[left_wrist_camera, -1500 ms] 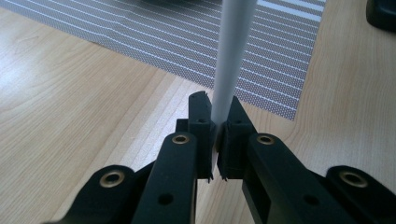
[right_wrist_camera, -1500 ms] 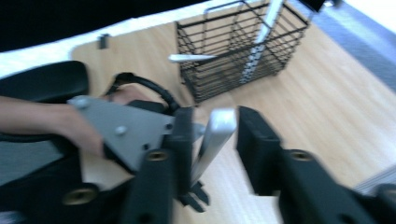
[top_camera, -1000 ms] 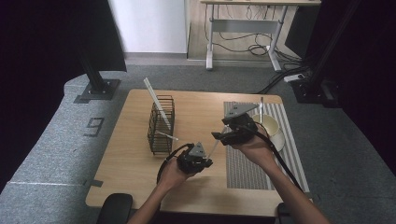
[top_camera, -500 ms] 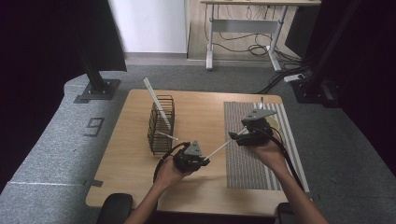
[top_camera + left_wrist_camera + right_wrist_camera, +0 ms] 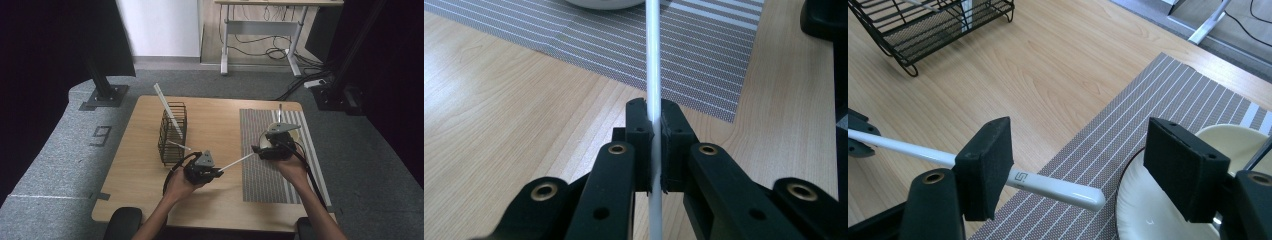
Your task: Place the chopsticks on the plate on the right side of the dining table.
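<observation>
I keep the left hand-held gripper (image 5: 654, 150) clenched on the white chopstick (image 5: 1048, 186), low above the tabletop (image 5: 220, 125). The right hand-held gripper (image 5: 1088, 165), jaws just widened, has released its thick end, probably so I can regrip it near the plate (image 5: 1143, 210).

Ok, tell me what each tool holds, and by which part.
Left tool grips the white chopstick around mid-length. Right tool holds nothing.

wire rack (image 5: 933, 25) cropped, plate (image 5: 1148, 210) partly hidden
</observation>
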Action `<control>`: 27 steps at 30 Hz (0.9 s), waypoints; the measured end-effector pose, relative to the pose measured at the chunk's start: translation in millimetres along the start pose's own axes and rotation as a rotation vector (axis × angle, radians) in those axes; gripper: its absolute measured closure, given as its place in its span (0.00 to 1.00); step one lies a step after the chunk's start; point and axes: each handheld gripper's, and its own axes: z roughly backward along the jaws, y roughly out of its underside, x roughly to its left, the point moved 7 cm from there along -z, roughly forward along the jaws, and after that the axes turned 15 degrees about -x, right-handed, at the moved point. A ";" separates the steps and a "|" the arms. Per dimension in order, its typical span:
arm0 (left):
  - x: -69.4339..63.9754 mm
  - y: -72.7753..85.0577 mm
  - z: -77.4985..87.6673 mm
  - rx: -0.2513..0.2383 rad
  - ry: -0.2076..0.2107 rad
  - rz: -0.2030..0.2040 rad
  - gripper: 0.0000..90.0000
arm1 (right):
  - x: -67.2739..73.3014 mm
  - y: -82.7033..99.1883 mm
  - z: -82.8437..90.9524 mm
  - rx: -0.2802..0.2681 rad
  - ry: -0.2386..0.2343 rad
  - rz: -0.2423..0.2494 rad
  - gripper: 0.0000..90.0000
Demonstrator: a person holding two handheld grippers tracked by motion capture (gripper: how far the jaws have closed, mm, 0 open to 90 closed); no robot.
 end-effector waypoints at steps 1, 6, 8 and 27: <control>0.1 0.3 0.6 0.004 0.003 -0.004 0.95 | 0.0 1.2 -0.4 0.003 0.000 0.000 0.30; 0.5 1.8 1.4 0.023 0.016 -0.028 0.95 | 1.3 3.7 -1.1 0.007 -0.009 0.005 0.28; 2.5 1.0 3.5 0.043 0.026 -0.052 0.95 | 2.8 -2.0 5.4 -0.024 -0.030 0.010 0.23; 6.0 -17.7 4.6 0.216 0.134 -0.282 0.95 | 14.9 27.0 56.2 0.076 -0.173 0.039 0.14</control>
